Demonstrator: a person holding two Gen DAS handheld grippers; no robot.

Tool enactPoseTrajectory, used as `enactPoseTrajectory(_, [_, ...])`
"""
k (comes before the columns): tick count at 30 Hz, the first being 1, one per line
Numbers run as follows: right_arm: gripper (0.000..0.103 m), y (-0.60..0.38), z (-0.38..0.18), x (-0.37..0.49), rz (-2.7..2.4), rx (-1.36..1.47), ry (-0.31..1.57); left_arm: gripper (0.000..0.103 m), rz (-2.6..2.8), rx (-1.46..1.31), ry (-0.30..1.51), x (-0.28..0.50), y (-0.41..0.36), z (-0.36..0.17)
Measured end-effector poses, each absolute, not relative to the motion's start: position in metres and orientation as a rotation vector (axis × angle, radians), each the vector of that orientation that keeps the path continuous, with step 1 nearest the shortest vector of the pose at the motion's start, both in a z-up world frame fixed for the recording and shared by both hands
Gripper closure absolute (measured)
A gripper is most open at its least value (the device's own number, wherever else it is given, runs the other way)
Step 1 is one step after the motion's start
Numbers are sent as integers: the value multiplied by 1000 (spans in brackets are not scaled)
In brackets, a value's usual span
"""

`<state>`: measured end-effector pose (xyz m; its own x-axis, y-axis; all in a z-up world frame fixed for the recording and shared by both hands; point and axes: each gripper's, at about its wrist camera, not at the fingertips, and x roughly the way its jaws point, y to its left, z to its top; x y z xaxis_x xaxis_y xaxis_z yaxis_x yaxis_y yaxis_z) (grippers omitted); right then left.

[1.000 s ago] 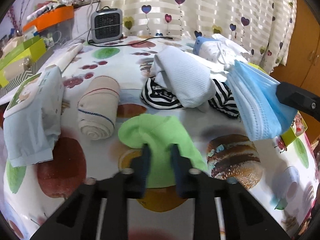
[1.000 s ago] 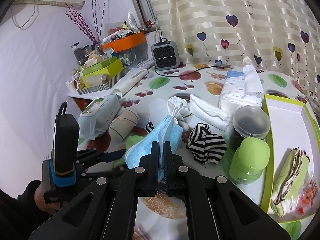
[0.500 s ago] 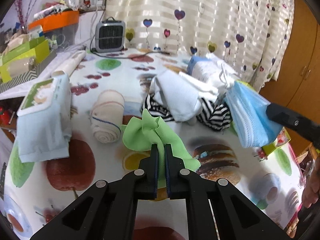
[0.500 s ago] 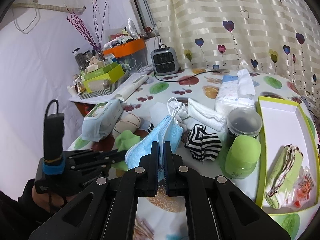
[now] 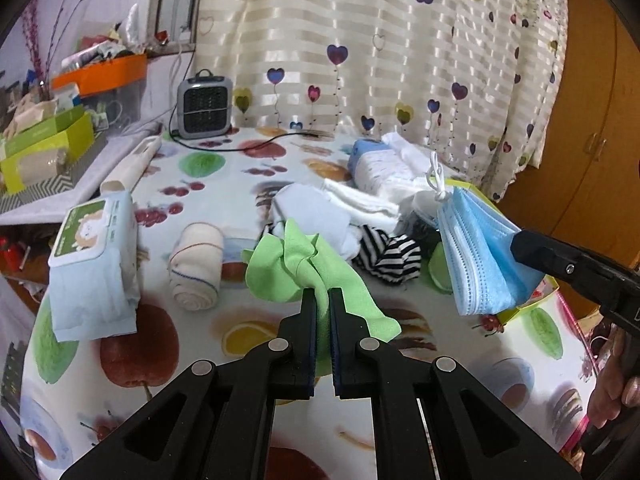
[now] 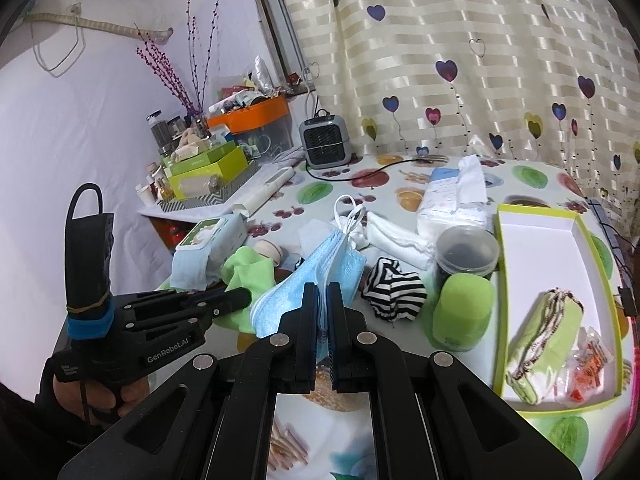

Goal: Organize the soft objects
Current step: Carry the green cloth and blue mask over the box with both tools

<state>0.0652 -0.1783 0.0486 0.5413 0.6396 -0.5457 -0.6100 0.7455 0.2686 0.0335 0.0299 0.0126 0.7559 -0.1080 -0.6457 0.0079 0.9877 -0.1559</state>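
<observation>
Fig.: two handheld grippers over a fruit-print tablecloth (image 5: 256,184), each w/ a soft item.

L gripper (image 5: 322,292): jaws clenched on a green cloth (image 5: 296,264); the cloth bunches up ahead of the fingertips, one corner draping down to the R of the jaws. Whether any part touches the tabletop cannot be told.

R gripper (image 6: 323,288): jaws clamped on a stack of blue face masks (image 6: 320,264), white ear loops (image 6: 350,216) sticking up at the far end. In the L-wrist view the same masks (image 5: 480,256) hang off the R gripper's finger tip (image 5: 532,246), clear of the table.

Behind the two held items, centre pile: black/white striped cloth (image 6: 394,290), white folded cloth (image 6: 396,236), tissue pack (image 6: 452,196). To the L: rolled beige bandage (image 5: 196,266) just beside a wet-wipes pack (image 5: 94,264).

R side: green-rimmed tray (image 6: 540,224) w/ a folded green cloth w/ striped edge (image 6: 544,328) and a small clear packet (image 6: 588,368) at its near end. Just L of the tray: dark lidded jar (image 6: 466,252), green-capped container (image 6: 460,308) in front of it.

Far edge: small grey fan heater (image 5: 205,108) by the heart-print curtain (image 5: 400,40).
</observation>
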Motion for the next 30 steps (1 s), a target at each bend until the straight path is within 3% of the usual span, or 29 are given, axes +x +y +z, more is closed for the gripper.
enactPoseTrajectory(30, [99, -266, 55, 73, 538, 130, 624, 97, -270, -102, 664, 55, -46, 41])
